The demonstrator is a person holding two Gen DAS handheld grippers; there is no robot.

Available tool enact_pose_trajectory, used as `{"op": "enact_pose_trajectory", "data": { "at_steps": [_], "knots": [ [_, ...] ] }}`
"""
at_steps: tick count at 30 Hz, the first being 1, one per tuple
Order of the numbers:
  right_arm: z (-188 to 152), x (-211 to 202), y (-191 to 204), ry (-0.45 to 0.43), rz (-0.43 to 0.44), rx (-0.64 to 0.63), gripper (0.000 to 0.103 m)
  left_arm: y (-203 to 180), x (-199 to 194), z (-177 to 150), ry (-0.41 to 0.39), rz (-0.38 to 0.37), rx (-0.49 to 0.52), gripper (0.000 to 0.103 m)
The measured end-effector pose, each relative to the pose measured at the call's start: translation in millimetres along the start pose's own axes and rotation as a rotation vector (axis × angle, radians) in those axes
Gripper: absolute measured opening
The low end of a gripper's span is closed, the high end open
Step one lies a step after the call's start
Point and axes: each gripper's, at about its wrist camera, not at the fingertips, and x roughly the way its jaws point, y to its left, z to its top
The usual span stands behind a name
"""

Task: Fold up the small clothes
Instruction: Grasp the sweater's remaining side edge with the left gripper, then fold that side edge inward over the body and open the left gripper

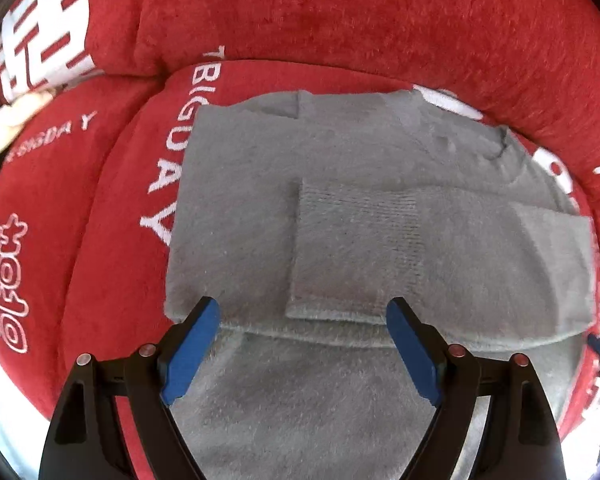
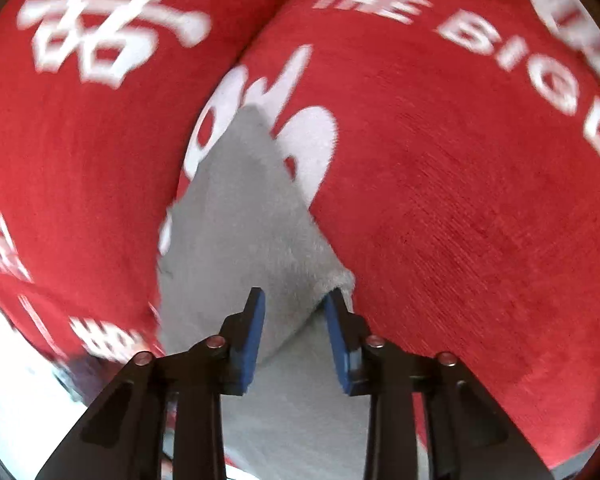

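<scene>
A small grey fleece garment (image 1: 380,208) lies partly folded on a red cushion (image 1: 112,208), with a sleeve laid across its middle. My left gripper (image 1: 302,312) is open and empty, its blue pads just above the garment's near fold edge. In the right wrist view, my right gripper (image 2: 294,300) stands with its jaws partly apart around a raised fold of the grey garment (image 2: 244,216). The fabric edge sits between the pads. The view is blurred, so contact is unclear.
The red cushion (image 2: 460,220) carries white lettering and symbols. A red backrest (image 1: 340,12) rises behind the garment. A pale object (image 1: 8,120) shows at the far left edge. A white surface (image 2: 12,360) lies at the lower left.
</scene>
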Motion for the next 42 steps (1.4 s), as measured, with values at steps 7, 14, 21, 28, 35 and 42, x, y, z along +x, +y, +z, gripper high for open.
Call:
{"op": "enact_pose_trajectory", "data": {
  "at_steps": [7, 14, 21, 28, 35, 42],
  "knots": [
    [-32.7, -4.1, 22.9, 0.069, -0.098, -0.2, 0.058, -6.4, 9.3, 4.4, 0.039, -0.121, 0.0, 0.031],
    [-64.7, 20.7, 41.7, 0.135, -0.243, -0.391, 0.058, -1.0, 7.0, -10.3, 0.033, -0.128, 0.038, 0.016],
    [-76.7, 30.3, 42.1, 0.165, -0.282, -0.441, 0.058, 14.8, 3.2, -24.8, 0.029, -0.06, -0.01, 0.013],
    [-77.8, 37.1, 49.5, 0.175, -0.309, -0.49, 0.062, 12.5, -4.6, -27.1, 0.034, 0.048, 0.001, 0.091],
    [-79.7, 41.2, 54.9, 0.18, -0.321, -0.486, 0.065, -1.4, -12.9, -33.1, 0.03, 0.051, 0.015, 0.092],
    [-81.0, 42.0, 59.3, 0.19, -0.324, -0.473, 0.065, -7.3, -11.6, -50.2, 0.1, 0.017, 0.017, 0.092]
  ]
}}
